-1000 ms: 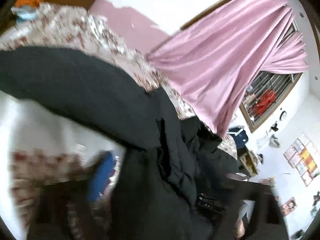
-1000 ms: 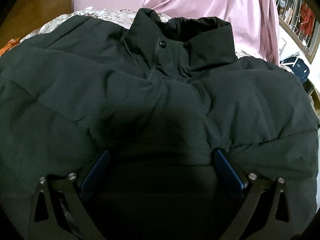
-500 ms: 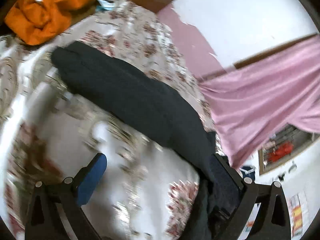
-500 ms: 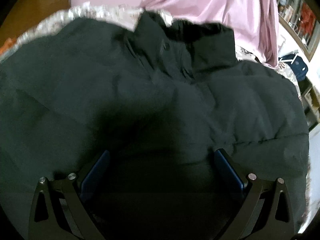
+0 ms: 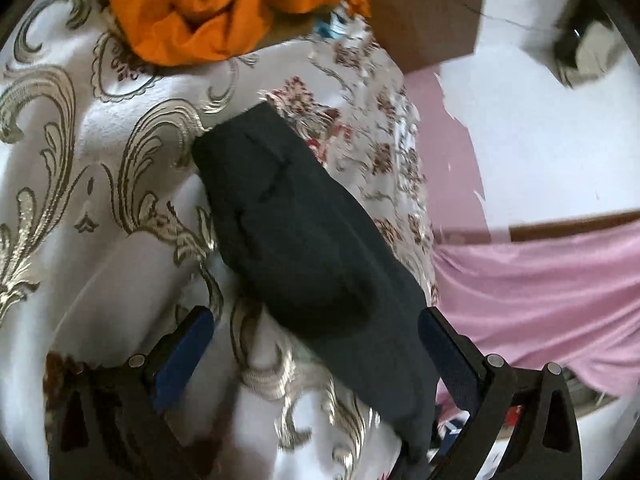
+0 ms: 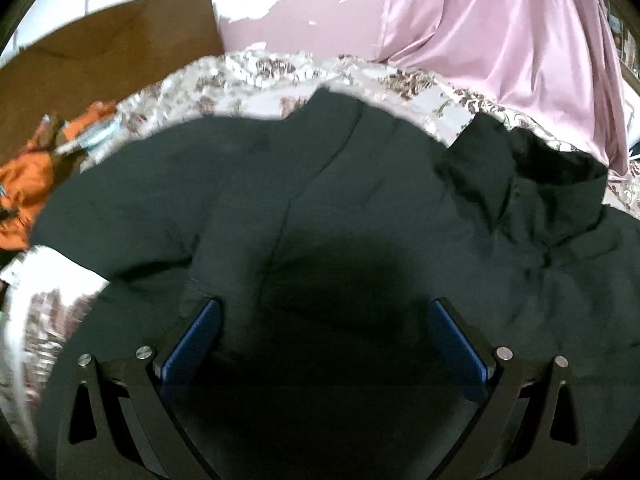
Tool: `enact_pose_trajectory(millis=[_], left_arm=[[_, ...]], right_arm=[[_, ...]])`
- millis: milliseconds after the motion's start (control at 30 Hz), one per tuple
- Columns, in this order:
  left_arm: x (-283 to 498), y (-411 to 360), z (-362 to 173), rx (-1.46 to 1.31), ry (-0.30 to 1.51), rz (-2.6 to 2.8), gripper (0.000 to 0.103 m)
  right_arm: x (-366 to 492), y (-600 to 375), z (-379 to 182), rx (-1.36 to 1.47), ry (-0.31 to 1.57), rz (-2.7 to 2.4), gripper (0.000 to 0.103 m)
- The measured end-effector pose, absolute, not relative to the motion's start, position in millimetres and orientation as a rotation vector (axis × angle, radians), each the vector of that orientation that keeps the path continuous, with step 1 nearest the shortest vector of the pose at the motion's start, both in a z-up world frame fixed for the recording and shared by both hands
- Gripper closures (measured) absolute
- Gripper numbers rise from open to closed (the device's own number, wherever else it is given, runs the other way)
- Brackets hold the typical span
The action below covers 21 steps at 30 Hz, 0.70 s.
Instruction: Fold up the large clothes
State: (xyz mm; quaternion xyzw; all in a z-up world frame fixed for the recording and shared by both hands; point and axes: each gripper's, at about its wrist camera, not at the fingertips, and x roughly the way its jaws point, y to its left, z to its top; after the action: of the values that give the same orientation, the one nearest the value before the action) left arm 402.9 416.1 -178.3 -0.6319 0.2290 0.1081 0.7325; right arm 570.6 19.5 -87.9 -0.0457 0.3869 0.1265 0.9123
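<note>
Zero folds visible so far. Black padded jacket (image 6: 320, 208) spread flat on the bed (image 6: 256, 76), filling most of the right wrist view; stand-up collar (image 6: 532, 196) at 2 o'clock, bunched and leaning. One sleeve (image 5: 296, 240) laid straight out across the bedspread in the left wrist view, cuff end at 11 o'clock, shoulder end running down to 5 o'clock past the right-hand pad. Looks like the spread-and-smooth stage, judged from the layout: body flat, sleeve extended, nothing turned in.

Left gripper (image 5: 316, 360): jaws released, wide apart, nothing clamped; sleeve passes between the blue pads (image 5: 184, 356), close by the right-hand one. Contact there impossible to tell.
Right gripper (image 6: 326, 340): jaws released, wide apart, hovering low over the jacket body, dark shadow on the fabric between the pads. No cloth pinched.

Left to do, by estimate: sleeves in across the chest, sides in, then hem up toward collar. Second sleeve out of both views, state unknown. Thick fill, so likely to spring back; probably needs pressing down after each fold.

Around: orange garment (image 5: 224, 8) heaped at 12 o'clock on the bed near the wooden headboard (image 6: 100, 52); pink curtain (image 6: 504, 52) at 1 o'clock beyond the far bed edge. Both well apart from the jacket body.
</note>
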Motion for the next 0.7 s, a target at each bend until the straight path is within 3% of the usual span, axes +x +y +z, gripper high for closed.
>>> enact_pose_trajectory(millis=[133, 333, 400, 500, 700], left_arm=[[411.6, 423.5, -181.6, -1.394, 0.488, 0.222, 0.007], [411.5, 429.8, -180.7, -1.413, 0.494, 0.234, 0.072], [409.0, 429.9, -173.8, -1.397, 0.483, 0.248, 0.086], [406.5, 426.0, -146.6, -1.297, 0.474, 0.254, 0.094], [403.0, 403.4, -55.9, -1.024, 0.375, 0.231, 0.096]], right_arm=[[559.9, 4.5, -94.0, 0.041, 0.772, 0.285, 0.001], [558.0, 4.9, -94.5, 0.011, 0.762, 0.26, 0.001], [553.0, 4.8, -86.2, -0.01, 0.741, 0.246, 0.001], [532.5, -0.6, -60.3, -0.061, 0.691, 0.245, 0.001], [483.9, -42.3, -9.5, -0.121, 0.603, 0.248, 0.001]])
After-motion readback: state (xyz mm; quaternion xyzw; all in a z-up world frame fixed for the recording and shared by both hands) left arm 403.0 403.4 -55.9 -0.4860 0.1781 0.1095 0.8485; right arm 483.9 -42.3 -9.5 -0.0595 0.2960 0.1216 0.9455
